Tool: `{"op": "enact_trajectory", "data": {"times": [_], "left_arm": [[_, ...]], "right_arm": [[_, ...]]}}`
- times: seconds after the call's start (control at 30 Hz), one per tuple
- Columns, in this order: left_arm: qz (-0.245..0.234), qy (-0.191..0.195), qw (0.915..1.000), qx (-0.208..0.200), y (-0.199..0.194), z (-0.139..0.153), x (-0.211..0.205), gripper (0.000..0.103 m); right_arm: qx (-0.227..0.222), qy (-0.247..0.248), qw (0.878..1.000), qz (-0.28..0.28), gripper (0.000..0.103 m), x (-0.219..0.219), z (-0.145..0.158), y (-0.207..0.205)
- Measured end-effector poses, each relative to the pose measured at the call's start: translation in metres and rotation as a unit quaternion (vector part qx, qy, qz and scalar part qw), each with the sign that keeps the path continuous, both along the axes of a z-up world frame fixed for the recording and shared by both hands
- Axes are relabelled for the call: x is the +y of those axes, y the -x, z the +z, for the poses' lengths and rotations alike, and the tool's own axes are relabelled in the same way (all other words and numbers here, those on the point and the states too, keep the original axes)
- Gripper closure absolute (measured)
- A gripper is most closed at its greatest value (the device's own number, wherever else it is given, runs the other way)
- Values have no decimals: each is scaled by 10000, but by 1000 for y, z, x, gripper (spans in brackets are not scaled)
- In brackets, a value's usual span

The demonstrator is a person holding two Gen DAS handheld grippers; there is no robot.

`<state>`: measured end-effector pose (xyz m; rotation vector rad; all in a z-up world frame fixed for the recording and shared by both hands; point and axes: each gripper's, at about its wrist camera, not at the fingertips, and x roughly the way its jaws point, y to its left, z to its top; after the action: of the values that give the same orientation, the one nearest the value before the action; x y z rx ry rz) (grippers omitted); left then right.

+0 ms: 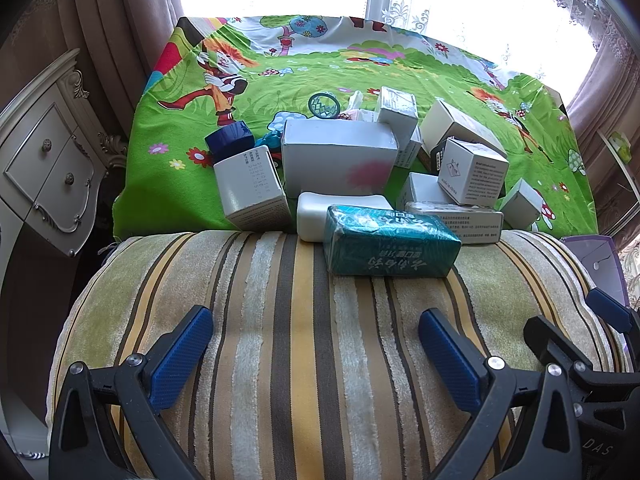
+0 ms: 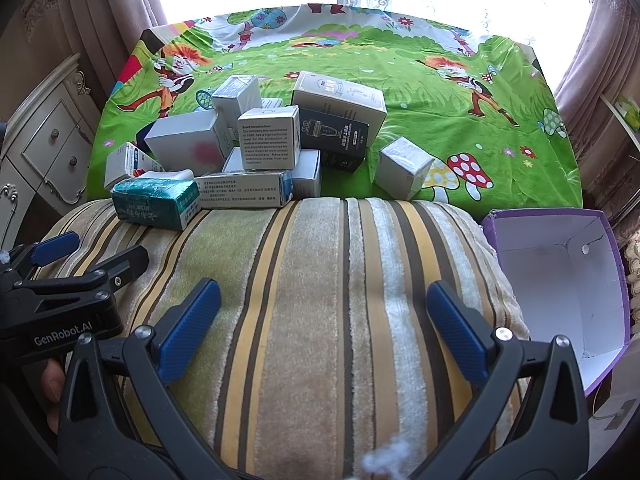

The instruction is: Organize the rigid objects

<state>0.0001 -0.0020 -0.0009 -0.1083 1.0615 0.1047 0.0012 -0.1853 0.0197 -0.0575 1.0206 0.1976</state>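
Left gripper [image 1: 316, 334]: fingers spread wide, holding nothing, poised above the striped cushion [image 1: 280, 320].
Right gripper [image 2: 322, 306]: fingers likewise wide apart, empty, over the same cushion, beside the left gripper.
Pile of boxes [image 2: 256, 140]: heaped on the green cartoon cloth [image 2: 440, 92], just beyond the cushion's far edge.
Teal packet [image 1: 390, 246]: at the front of the pile, resting on the cushion edge, touching a white bar [image 1: 316, 214] behind it.
Large white box [image 1: 338, 160]: upright in the middle of the heap.
Lone white box [image 2: 404, 168]: apart, right of the pile, on the cloth.
Purple carton [image 2: 560, 280]: open, white inside, right of the cushion.
Drawer cabinet [image 1: 52, 168]: left of the cloth.
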Motion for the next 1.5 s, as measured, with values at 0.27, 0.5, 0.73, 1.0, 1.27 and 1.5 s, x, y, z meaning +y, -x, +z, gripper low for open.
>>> {"op": "enact_trajectory", "data": {"times": [0.27,0.5,0.73,1.0,1.27,1.5], "left_arm": [[0,-2,10000,1,0,0,0,0],[0,-3,10000,0,0,0,0,0],[1,-3,10000,-1,0,0,0,0],[1,-1,10000,1,0,0,0,0],[36,486,9984,-278,8,7,11,0],[-217,946,9937,-565,11,21,10,0]], "right_arm": [[34,-53,10000,3,0,-2,0,-1],[178,-73,9998,95,0,-2,0,-4],[184,-54,9998,102,0,-3,0,-4],[251,-58,9996,145,0,-2,0,-6],[339,-776,9963,147,0,-21,8,-8],[424,-1246,9909,293,0,-39,14,-19]]}}
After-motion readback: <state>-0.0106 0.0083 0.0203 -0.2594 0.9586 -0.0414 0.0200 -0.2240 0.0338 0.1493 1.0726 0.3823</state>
